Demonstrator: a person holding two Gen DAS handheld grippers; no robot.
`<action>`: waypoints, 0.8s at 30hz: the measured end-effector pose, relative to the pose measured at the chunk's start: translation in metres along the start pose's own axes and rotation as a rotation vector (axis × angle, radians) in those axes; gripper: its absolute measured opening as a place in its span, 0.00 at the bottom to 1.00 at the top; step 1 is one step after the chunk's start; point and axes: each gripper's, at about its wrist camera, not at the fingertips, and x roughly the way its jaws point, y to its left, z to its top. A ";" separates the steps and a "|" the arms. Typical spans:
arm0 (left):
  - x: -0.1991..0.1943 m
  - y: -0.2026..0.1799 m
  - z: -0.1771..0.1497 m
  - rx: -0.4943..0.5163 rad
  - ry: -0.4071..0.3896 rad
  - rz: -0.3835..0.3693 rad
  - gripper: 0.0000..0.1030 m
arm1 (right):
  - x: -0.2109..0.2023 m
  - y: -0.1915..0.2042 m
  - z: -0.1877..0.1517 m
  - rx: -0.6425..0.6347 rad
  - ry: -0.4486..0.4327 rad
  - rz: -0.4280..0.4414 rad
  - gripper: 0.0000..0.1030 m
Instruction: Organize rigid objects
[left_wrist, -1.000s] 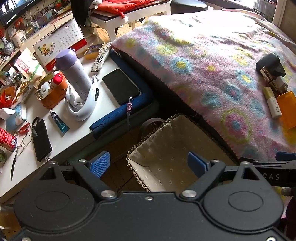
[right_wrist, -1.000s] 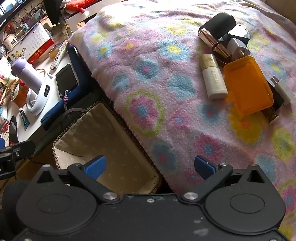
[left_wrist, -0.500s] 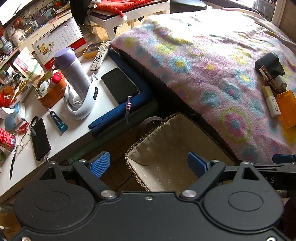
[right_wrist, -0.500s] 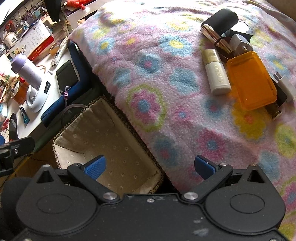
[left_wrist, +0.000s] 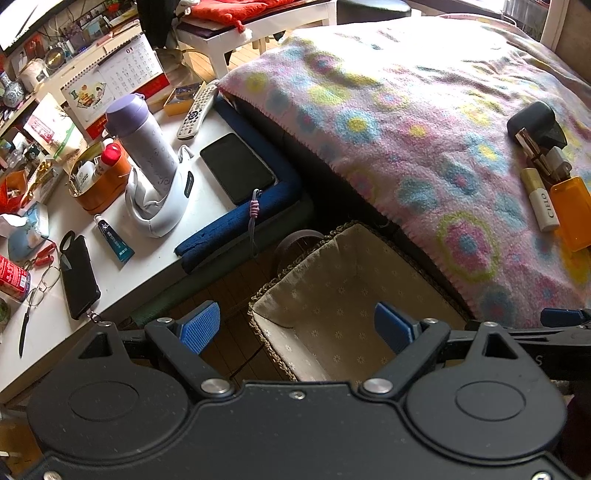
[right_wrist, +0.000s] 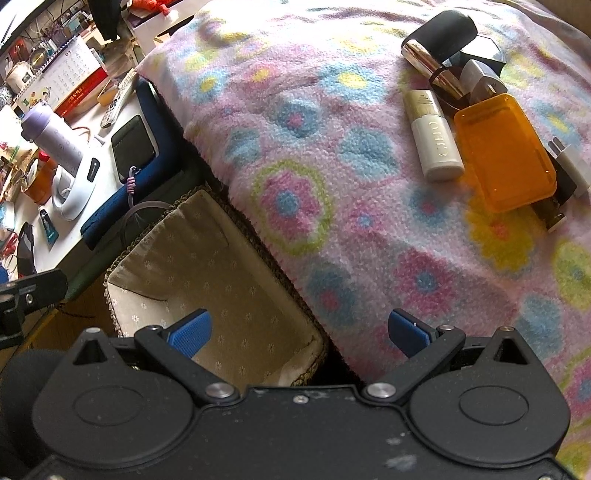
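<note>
Down at the left, beside the bed, the fabric-lined basket (right_wrist: 207, 266) sits on the floor with nothing in it that I can see, and the left gripper (left_wrist: 295, 326) hangs over it with its blue pads wide apart, holding nothing. The right gripper (right_wrist: 297, 332) hovers at the edge of the flowered blanket (right_wrist: 295, 147), spread just as wide and equally bare. Further right, the things to be tidied lie bunched together on the blanket: a white tube (right_wrist: 434, 138) with a gold cap, then a gold lipstick case (right_wrist: 434, 68) and a black cap (right_wrist: 448, 33) behind it, then the orange plastic box (right_wrist: 504, 151) touching the tube. The tube looks light, stiff and rather slick, so I would pinch it across its middle. The box seems hollow and smooth; taking it across its shorter sides looks safest, since the soft blanket gives underneath.
</note>
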 end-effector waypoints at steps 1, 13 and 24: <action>0.000 0.000 0.000 -0.001 0.001 0.000 0.86 | 0.000 0.000 0.000 0.000 0.000 0.000 0.99; 0.002 0.001 0.000 -0.006 0.013 0.002 0.86 | 0.002 0.001 -0.003 -0.003 0.013 0.008 0.99; 0.006 0.000 0.002 -0.011 0.032 0.006 0.86 | -0.001 -0.002 -0.005 0.001 -0.014 -0.009 0.99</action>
